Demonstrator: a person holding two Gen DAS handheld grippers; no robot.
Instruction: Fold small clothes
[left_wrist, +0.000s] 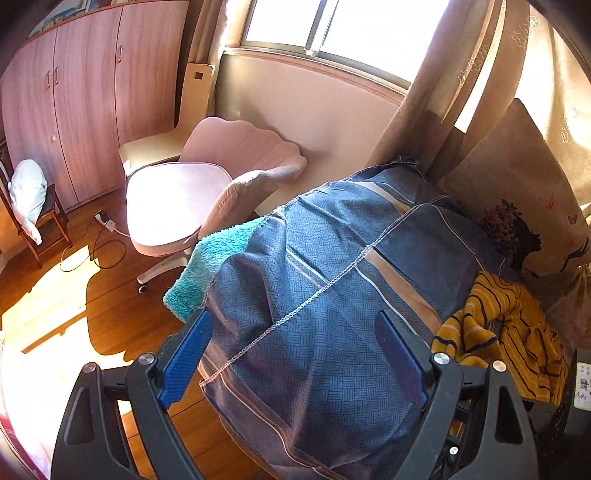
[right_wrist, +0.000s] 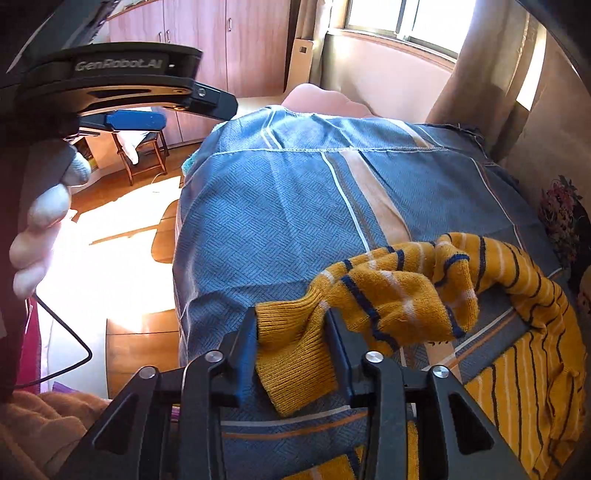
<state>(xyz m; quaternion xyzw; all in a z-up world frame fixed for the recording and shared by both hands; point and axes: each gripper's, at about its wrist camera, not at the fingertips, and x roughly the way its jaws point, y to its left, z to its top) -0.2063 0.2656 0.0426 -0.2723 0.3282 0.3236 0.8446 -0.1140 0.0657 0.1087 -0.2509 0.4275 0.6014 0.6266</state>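
A mustard-yellow striped sweater (right_wrist: 406, 291) lies crumpled on a bed covered by a blue patterned sheet (right_wrist: 280, 214). My right gripper (right_wrist: 291, 325) is shut on the sweater's ribbed cuff (right_wrist: 291, 354), at the near edge of the bed. My left gripper (left_wrist: 291, 325) is open and empty, held above the blue sheet (left_wrist: 325, 295), with the sweater (left_wrist: 509, 325) to its right. The left gripper also shows at the upper left of the right wrist view (right_wrist: 136, 120), held by a gloved hand.
A pink swivel chair (left_wrist: 192, 195) stands beyond the bed's far end. A teal fleece blanket (left_wrist: 207, 266) hangs at the bed corner. A printed pillow (left_wrist: 517, 192) leans at the right. Wooden wardrobes (left_wrist: 85, 96), a small stool (left_wrist: 40, 225) and a floor cable (left_wrist: 103, 236) are on the left.
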